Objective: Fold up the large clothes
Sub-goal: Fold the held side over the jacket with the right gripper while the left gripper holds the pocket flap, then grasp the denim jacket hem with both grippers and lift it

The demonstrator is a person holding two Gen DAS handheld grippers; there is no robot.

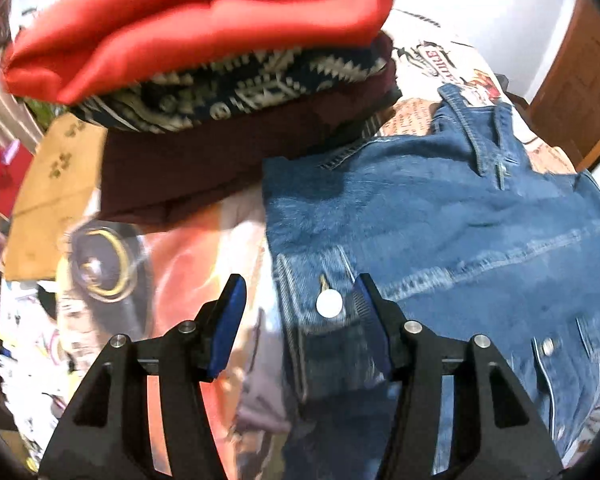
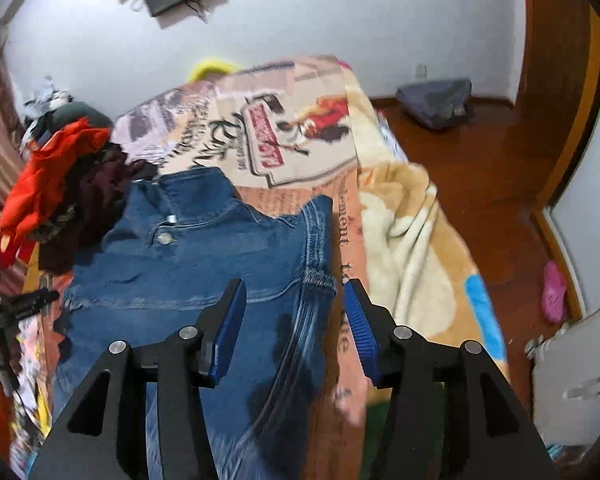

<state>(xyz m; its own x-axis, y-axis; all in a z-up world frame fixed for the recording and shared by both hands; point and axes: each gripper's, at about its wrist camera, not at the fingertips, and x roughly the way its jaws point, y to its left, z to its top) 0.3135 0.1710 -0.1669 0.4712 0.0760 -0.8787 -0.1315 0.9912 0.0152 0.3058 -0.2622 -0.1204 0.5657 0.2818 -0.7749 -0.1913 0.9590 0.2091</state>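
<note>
Left wrist view shows us the left tongs (image 1: pixel 300 300) parted over the left edge of the denim jacket (image 1: pixel 440 220) lying on the bed (image 1: pixel 172 256), gripping nothing, while our right tongs (image 2: pixel 294 304) stand parted over its right edge, likewise empty.

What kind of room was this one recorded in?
Most likely a home bedroom: a denim jacket lies on a bed covered by a printed blanket, a pile of clothes sits beside it, and a wooden floor runs alongside.
</note>
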